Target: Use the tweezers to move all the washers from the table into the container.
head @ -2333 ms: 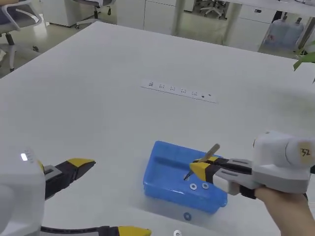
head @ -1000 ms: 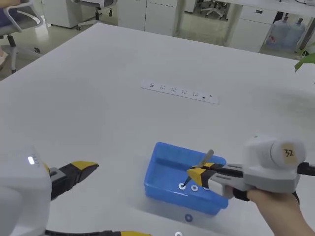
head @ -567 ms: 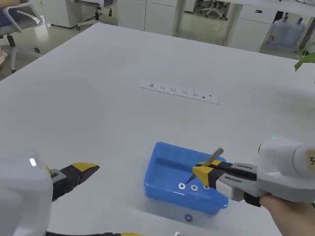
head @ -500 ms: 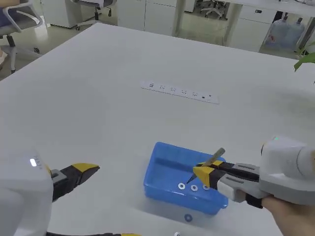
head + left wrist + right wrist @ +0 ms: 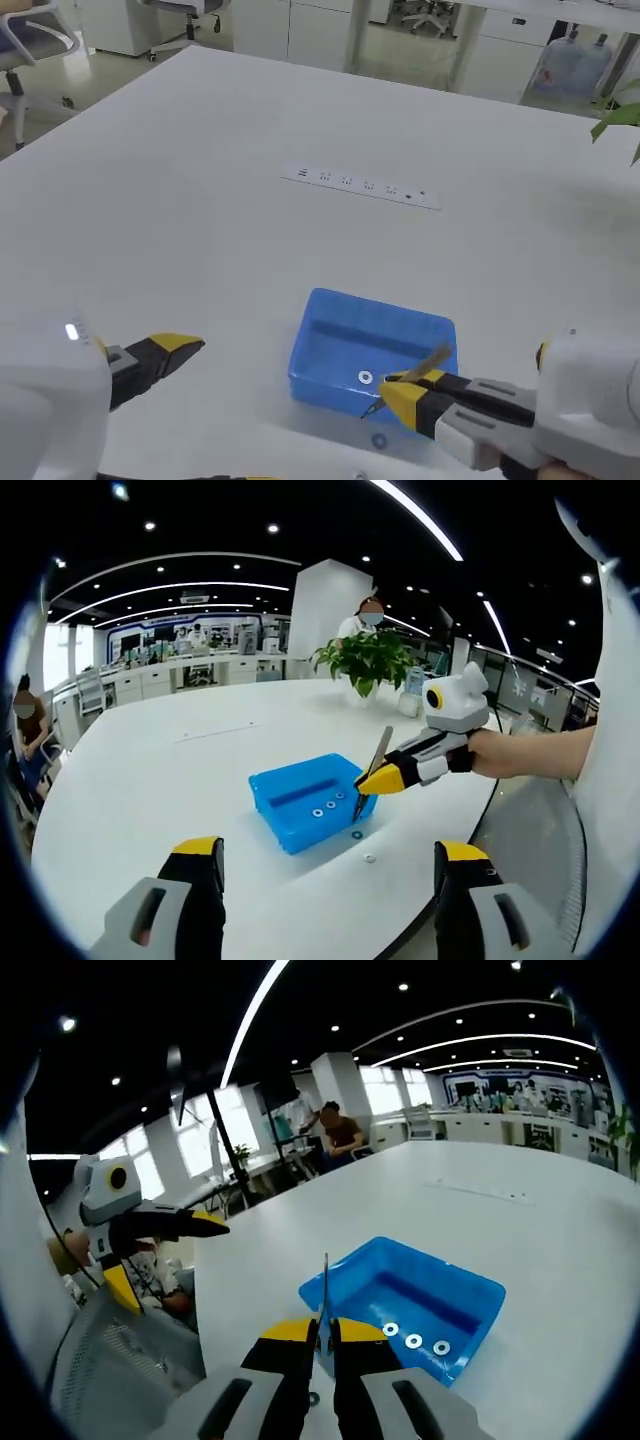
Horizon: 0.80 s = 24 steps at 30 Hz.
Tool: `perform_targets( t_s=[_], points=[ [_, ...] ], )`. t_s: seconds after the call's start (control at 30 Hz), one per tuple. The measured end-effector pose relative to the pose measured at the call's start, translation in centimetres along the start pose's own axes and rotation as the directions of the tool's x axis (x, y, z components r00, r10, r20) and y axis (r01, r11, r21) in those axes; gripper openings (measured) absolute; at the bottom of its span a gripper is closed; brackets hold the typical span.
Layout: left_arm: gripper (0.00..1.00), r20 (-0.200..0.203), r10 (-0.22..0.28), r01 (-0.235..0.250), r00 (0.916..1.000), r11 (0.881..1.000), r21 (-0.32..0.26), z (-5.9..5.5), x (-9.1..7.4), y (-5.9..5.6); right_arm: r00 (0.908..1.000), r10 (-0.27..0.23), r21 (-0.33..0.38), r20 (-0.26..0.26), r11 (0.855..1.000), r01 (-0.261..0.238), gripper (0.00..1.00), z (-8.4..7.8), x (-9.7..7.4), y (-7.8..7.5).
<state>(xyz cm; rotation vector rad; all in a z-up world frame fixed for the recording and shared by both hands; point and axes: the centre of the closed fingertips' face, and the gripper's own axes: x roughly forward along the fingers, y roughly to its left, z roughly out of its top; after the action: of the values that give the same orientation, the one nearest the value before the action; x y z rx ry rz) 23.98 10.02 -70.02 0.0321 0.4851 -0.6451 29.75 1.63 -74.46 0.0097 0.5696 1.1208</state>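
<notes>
Worktop (image 5: 200, 200): white, broad, with a row of small dark markings across its middle.

Container (image 5: 380, 303): blue open tray, sitting flat near my edge of the worktop. Also clear in the left gripper view (image 5: 290, 780) and the right gripper view (image 5: 455, 1290).

Left tongs (image 5: 328, 855): jaws spread wide, released, nothing between the yellow-tipped fingers. They hang off to the left, well apart from the container.

Right tongs (image 5: 400, 390): clenched on the tweezers, jaws nearly together in the right gripper view (image 5: 322, 1335). From the left gripper view they sit just beside the container's near corner (image 5: 380, 778).

Tweezers (image 5: 432, 358): slim and tan, tilted, with the dark points angled down past the yellow tips. In the head view the points sit at the container's front wall, towards my side. Seen from the left gripper view (image 5: 380, 750), the points hover just above the worktop at the container's edge. I cannot tell whether they pinch anything.

Washers in the container (image 5: 412, 1339): three small rings in a row on the tray floor, close to the near wall.

Washers on the worktop (image 5: 357, 834): two, just outside the container's near wall. One lies right under the tweezer points and the other a little farther out.
</notes>
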Motion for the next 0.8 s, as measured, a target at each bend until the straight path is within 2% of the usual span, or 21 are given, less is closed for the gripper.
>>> perform_targets(
  t_s=[0.13,0.43,0.57,0.8],
  points=[
    [0.87,-0.005,-0.001,0.001,1.0000,1.000,0.002,-0.1,0.0,0.0,0.9993,-0.005,0.002,-0.038,1.000,0.005,0.03,-1.5,0.0,-0.1],
    [0.87,-0.004,-0.003,0.003,1.0000,1.000,0.000,-0.1,0.0,-0.1,0.9953,0.019,0.016,-0.094,1.000,-0.018,0.03,-3.3,0.2,0.5],
    [0.87,-0.006,-0.004,0.004,1.0000,1.000,0.002,-0.2,0.1,-0.1,0.9931,0.044,0.019,-0.108,0.999,-0.042,0.03,-3.7,0.6,1.1],
    [0.87,-0.007,-0.003,0.003,1.0000,1.000,0.002,-0.2,0.0,0.0,0.9871,0.042,-0.031,-0.155,0.998,-0.048,0.03,-4.4,0.7,1.4]
  ],
)
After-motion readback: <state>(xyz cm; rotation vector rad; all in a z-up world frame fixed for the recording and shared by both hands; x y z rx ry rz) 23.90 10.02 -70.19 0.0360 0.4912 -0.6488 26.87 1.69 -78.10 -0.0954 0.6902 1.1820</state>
